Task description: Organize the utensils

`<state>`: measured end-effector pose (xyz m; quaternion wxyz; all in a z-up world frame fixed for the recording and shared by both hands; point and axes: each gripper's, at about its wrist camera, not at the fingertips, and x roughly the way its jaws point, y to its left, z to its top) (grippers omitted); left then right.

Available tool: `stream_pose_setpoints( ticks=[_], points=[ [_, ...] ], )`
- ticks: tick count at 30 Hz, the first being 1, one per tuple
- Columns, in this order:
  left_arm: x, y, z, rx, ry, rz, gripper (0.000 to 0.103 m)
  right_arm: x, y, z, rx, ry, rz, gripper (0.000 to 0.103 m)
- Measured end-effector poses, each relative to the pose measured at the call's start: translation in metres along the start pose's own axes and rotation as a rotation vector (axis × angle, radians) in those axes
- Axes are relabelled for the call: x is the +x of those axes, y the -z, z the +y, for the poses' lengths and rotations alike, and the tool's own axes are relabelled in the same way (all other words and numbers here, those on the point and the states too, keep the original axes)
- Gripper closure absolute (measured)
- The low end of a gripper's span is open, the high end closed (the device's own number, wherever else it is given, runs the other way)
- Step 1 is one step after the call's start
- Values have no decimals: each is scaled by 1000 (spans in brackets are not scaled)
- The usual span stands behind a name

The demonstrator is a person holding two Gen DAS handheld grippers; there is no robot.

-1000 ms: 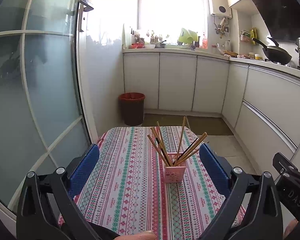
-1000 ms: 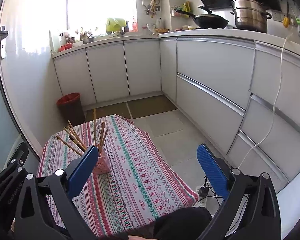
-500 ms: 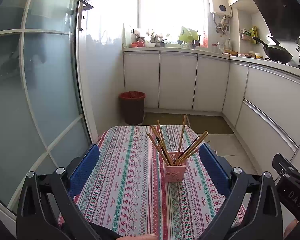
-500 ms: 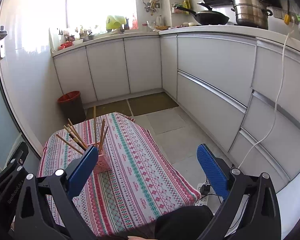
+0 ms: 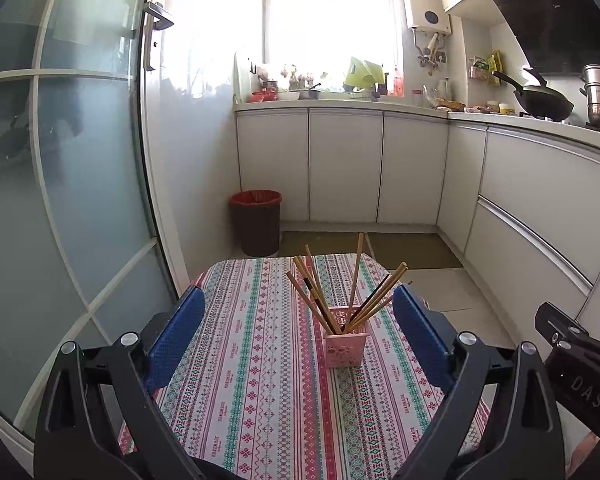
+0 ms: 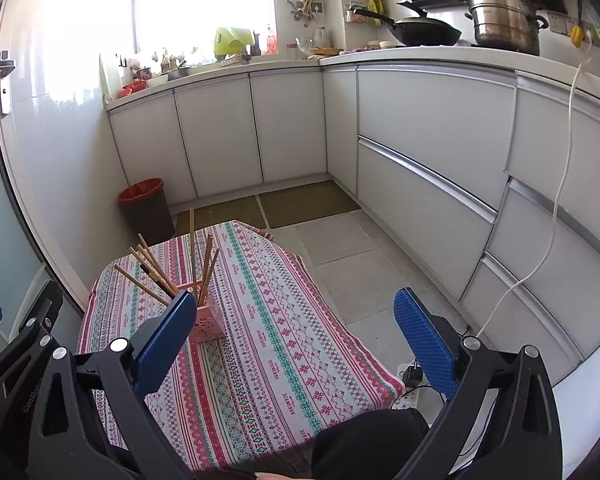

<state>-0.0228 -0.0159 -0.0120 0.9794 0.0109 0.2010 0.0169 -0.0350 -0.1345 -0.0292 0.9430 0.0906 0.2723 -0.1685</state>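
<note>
A pink perforated holder [image 5: 345, 342] stands upright on a small table with a striped patterned cloth [image 5: 260, 380]. Several wooden chopsticks [image 5: 354, 280] fan out of it. My left gripper [image 5: 300, 332] is open and empty, held above the near part of the table, with the holder between its blue pads and farther away. My right gripper [image 6: 296, 328] is open and empty above the table's right half. In the right wrist view the holder [image 6: 208, 322] sits just behind the left pad, with the chopsticks [image 6: 156, 270] sticking up.
A red-lined bin [image 5: 256, 222] stands on the floor beyond the table. White cabinets [image 6: 424, 152] run along the back and right. A frosted glass door [image 5: 60, 200] is at the left. A power strip with a cable [image 6: 410, 384] lies on the floor right of the table.
Both views have shifted slightly; the holder sits a little lower and nearer in the left wrist view. Both grippers stay open and empty.
</note>
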Motion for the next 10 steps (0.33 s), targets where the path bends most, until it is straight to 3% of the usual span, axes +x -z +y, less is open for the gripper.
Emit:
stream_pose_setpoints(
  ticks=[4, 10],
  points=[
    [-1, 0, -2, 3, -17, 0, 7, 0, 0, -1, 0, 1, -1, 7],
    [-2, -2, 0, -11, -22, 6, 7, 2, 1, -2, 5, 15, -4, 7]
  ],
)
